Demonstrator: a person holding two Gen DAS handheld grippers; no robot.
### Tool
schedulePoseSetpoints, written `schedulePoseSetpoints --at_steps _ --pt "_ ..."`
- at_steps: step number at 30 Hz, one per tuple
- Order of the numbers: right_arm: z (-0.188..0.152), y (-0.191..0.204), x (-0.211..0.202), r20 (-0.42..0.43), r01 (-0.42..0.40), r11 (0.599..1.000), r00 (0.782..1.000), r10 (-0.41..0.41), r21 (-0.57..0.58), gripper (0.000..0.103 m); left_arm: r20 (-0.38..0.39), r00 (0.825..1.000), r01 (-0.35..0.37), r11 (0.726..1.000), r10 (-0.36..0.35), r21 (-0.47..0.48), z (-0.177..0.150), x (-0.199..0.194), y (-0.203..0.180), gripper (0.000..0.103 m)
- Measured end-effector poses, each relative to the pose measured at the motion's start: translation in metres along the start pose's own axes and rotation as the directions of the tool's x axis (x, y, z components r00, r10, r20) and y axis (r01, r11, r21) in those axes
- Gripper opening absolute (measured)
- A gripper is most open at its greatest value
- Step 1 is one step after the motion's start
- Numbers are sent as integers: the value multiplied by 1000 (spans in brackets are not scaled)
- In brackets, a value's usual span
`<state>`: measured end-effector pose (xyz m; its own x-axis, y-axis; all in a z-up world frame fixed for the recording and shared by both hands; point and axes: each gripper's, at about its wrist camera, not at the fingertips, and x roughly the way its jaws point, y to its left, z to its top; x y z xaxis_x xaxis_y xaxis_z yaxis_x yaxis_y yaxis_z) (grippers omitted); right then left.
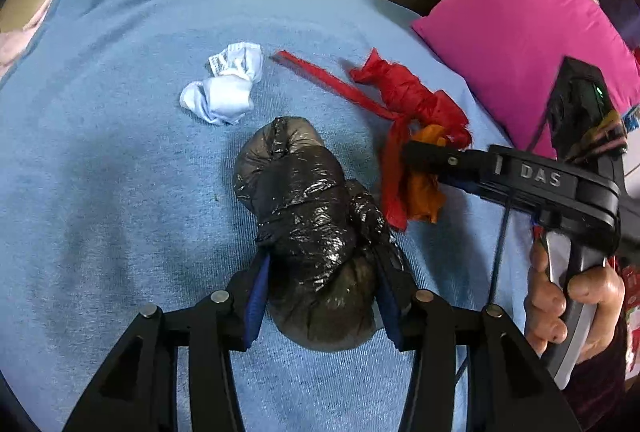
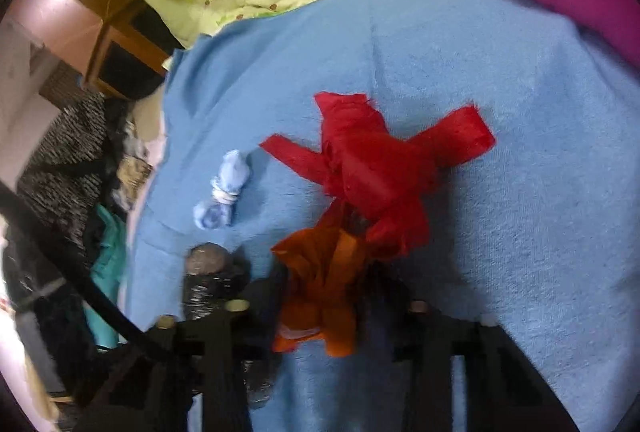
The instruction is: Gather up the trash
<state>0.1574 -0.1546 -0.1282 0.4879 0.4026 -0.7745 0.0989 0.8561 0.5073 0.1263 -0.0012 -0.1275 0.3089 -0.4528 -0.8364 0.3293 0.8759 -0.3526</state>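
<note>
On blue cloth (image 1: 120,152): left gripper (image 1: 320,296) fingers clamp black bag (image 1: 308,216); right gripper (image 2: 324,296) fingers pinch orange scrap (image 2: 320,292).

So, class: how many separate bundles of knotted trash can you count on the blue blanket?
3. The black bag bundle sits between the left gripper fingers; the white bundle lies beyond it; the red-and-orange bundle lies at the right gripper. More may lie out of view.
</note>
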Motion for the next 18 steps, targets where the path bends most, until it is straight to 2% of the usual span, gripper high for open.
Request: schedulePoseSetpoints --at_steps 1,5,10,12,16,18 --pt "0 -1 -1 3 -4 1000 1000 4 0 34 3 1000 6 1000 -6 -4 0 4 0 42" --pt "-2 2 -15 26 -33 999 999 34 -28 33 31 999 14 1000 -13 -6 1 0 1 34" --pt "-4 5 -53 85 -87 995 992 90 -47 33 129 991 24 999 -28 35 5 -32 -8 34" --pt "-5 8 -76 122 -109 992 986 116 -63 33 178 984 28 999 -35 44 8 -48 -12 33" --pt "-8 13 -118 200 -128 988 969 144 -92 33 293 956 -59 995 32 83 15 -81 -28 34" --pt "-9 14 -137 237 -129 986 960 151 -104 33 335 942 -53 995 21 87 17 -97 -36 34"
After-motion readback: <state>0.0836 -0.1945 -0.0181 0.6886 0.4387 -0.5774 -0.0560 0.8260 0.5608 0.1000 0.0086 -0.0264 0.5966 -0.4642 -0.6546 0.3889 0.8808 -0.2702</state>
